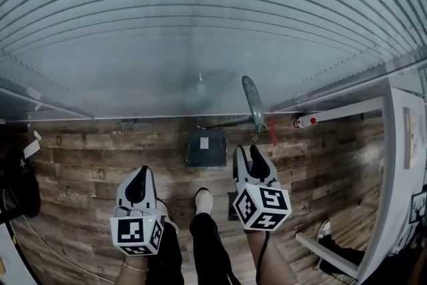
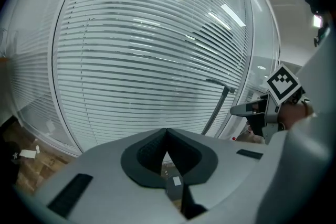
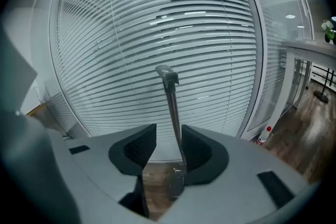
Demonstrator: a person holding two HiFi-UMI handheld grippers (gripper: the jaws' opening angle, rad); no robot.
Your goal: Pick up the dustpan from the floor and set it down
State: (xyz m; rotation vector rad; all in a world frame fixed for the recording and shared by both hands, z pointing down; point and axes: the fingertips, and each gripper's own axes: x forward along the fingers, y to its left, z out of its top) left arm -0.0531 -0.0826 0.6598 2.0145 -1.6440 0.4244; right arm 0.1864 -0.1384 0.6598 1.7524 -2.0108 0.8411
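The dustpan (image 1: pixel 205 147) sits on the wood floor (image 1: pixel 87 163), its dark pan flat on the planks close to the foot of the blinds (image 1: pixel 200 23). Its long handle (image 1: pixel 253 102) rises from the pan's right rear and stands against the slats, leaning a little to the right in the head view. The right gripper (image 1: pixel 247 154) is just right of the pan, pointing down towards the base of the handle. In the right gripper view its jaws (image 3: pixel 168 136) stand apart with the handle (image 3: pixel 169 97) running up between them. The handle lies close along the right-hand pad and clear of the left-hand one, and neither pad clamps it. The left gripper (image 1: pixel 142 173) hangs over bare floor, well to the left of the pan and nearer the person. In its own view the jaws (image 2: pixel 167 131) meet at the tips with nothing between them. That view also shows the handle (image 2: pixel 215 110) slanting up in front of the blinds, with the right gripper (image 2: pixel 247 109) just beside it. A light shoe (image 1: pixel 203 200) rests on the floor between the two grippers, behind the pan. At the right of the head view stands a white bench (image 1: pixel 353 105), and a small white cylinder with a red tip (image 1: pixel 303 121) lies on the floor near its leg.
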